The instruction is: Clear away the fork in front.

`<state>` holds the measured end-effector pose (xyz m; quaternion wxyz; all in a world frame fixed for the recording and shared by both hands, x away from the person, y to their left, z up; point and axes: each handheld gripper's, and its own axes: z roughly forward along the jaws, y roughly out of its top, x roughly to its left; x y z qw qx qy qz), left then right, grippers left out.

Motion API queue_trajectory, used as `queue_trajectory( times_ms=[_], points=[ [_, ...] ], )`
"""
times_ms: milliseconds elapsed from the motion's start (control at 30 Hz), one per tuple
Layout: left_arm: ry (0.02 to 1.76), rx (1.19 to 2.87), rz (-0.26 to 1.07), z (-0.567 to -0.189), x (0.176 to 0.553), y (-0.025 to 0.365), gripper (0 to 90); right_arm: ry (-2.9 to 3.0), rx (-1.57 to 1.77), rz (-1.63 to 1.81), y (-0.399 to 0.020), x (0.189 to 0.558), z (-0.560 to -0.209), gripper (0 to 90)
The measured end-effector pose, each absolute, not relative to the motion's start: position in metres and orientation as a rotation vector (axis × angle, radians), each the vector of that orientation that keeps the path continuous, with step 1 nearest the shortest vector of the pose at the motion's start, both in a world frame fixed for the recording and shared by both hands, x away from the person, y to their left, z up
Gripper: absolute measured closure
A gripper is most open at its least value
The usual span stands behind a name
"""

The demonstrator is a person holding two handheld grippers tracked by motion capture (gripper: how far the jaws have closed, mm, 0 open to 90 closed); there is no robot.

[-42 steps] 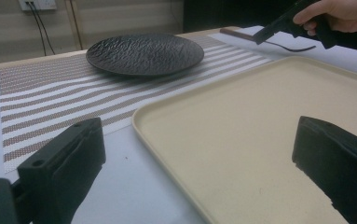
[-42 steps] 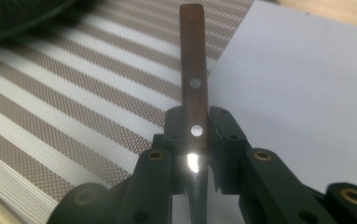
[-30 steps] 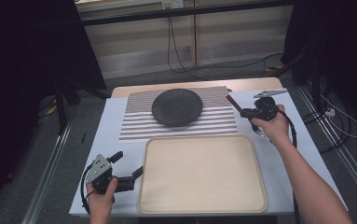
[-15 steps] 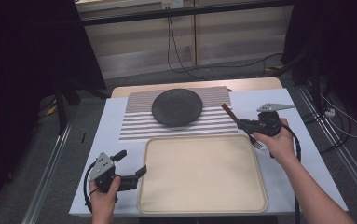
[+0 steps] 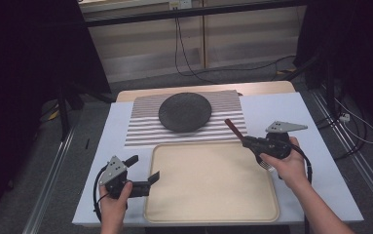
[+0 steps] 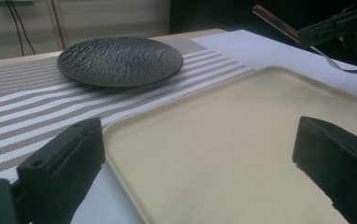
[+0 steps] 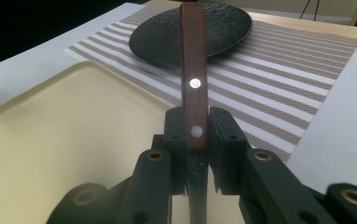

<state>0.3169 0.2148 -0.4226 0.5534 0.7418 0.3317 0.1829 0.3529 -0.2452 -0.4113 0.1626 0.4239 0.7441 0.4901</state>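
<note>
Right gripper clenched on wooden-handled metal fork, above cream rectangular tray. Left gripper released, jaws apart beside tray's left rim.

- Fork: brown wooden handle with two silver rivets, metal tines. Clamped at the handle between the jaws of the right gripper; handle end points toward the plate, tines extend behind the jaws, above the tray's right edge.
- Plate: round, black, textured surface. Lies flat on the striped placemat.
- Tray: cream, rectangular, raised rim, nothing on it. Lies just in front of the placemat.
</note>
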Motion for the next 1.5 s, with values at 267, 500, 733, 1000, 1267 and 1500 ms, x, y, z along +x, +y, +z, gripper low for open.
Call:
queue_trajectory(
  times_ms=[267,500,733,1000,1267,1500],
  points=[
    [0.773,1.777,0.42,-0.418,0.32,0.203,2.2,2.126,1.169,1.42,-0.235,0.341,-0.412,78.4],
    [0.758,1.781,0.403,-0.412,0.321,0.193,2.1,2.126,1.136,1.448,-0.227,0.331,-0.413,78.3],
    [0.756,1.778,0.382,-0.408,0.325,0.177,2.1,2.135,1.107,1.477,-0.22,0.325,-0.412,78.3],
    [0.779,1.773,0.362,-0.406,0.33,0.156,2.7,2.142,1.078,1.502,-0.209,0.322,-0.412,78.3],
    [0.774,1.78,0.35,-0.402,0.336,0.135,2.9,2.163,1.049,1.525,-0.194,0.32,-0.412,78.4],
    [0.794,1.782,0.353,-0.4,0.341,0.121,3.5,2.17,1.032,1.536,-0.185,0.319,-0.414,78.3]
  ],
)
